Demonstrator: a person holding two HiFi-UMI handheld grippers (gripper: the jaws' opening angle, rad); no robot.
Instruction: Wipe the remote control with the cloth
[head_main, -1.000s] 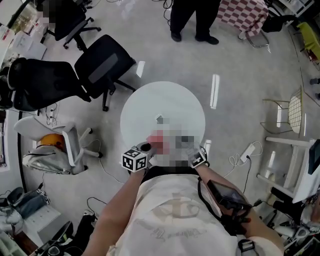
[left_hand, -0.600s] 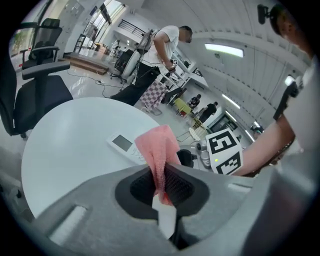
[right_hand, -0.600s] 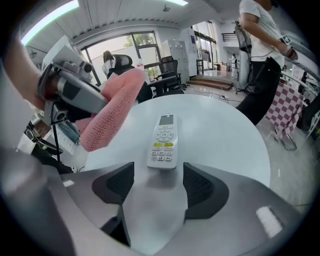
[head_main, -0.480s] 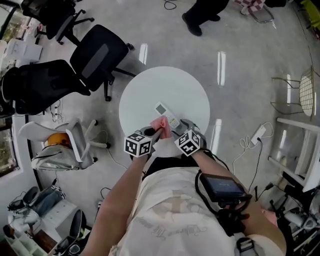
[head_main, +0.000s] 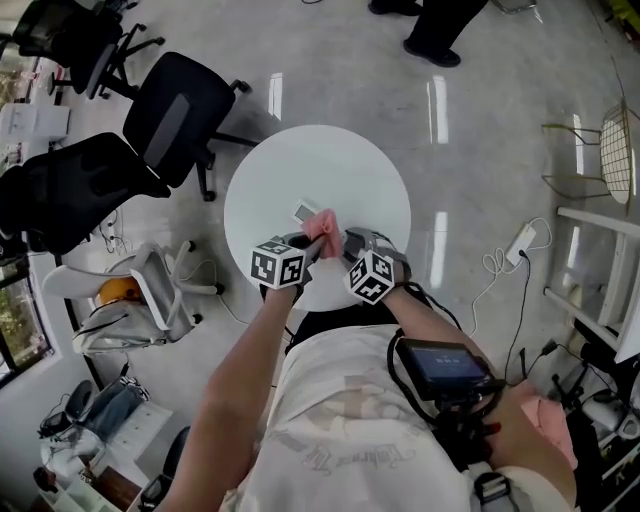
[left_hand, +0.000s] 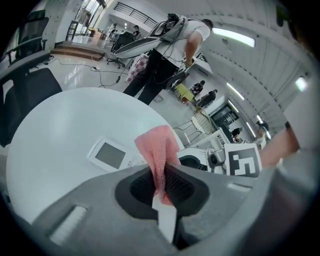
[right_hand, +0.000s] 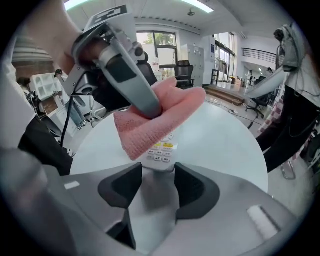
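**Pink cloth (left_hand: 159, 150) over remote control (right_hand: 160, 150) on white round tabletop (head_main: 350, 170)**

Left hand-held gripper (left_hand: 162, 182): jaws clamped tight on one end of the cloth. The rest of the cloth sticks out past the jaw tips and hangs over the middle of the remote control; can't confirm contact.

Remote control: flat on the tabletop, close to the near edge. Screen end shows left of the cloth, button end shows below it.

Right hand-held gripper (right_hand: 157, 172): jaws closing on the button end, pads against its two long sides. Both grippers point down, side by side.
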